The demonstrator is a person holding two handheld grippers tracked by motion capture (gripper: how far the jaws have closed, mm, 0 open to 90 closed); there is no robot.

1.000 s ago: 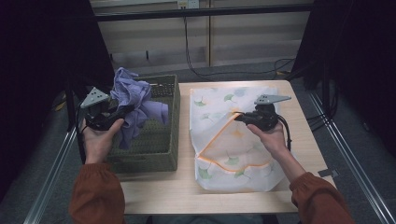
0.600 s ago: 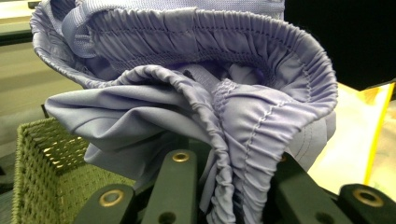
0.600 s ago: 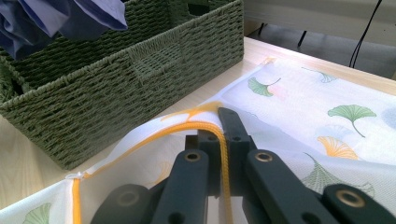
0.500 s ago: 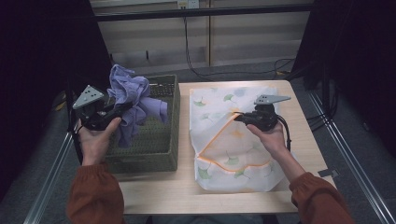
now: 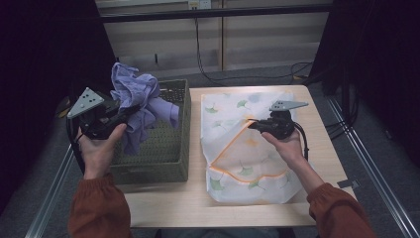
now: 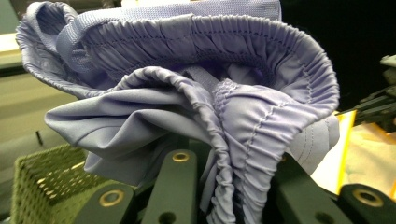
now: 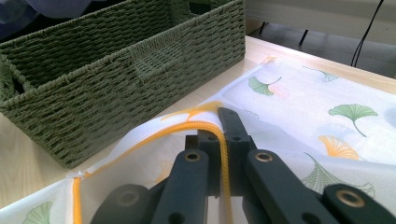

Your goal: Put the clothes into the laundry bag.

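The garment (image 6: 187, 93) was smooth lilac cloth with a faint sheen (its waistband tightly gathered). The basket (image 5: 163, 148) was rough green wicker; the bag (image 5: 247, 148) thin matt printed fabric; the table (image 5: 317, 129) pale wood.

From the left gripper view I am seeing the purple garment (image 6: 196, 93) bunching over my left hand-held gripper (image 6: 224, 186) and hiding its jaw tips, while the picture's edges are cutting the cloth off at top and bottom. In the high view that garment (image 5: 141, 99) is covering part of the green basket (image 5: 168, 144) floor. In the right gripper view the basket (image 7: 116, 70) is running off the left edge, and the laundry bag (image 7: 327, 116) is running off right; its inside is staying hidden under the printed mesh. The tabletop (image 5: 198, 208) is being cut off below.
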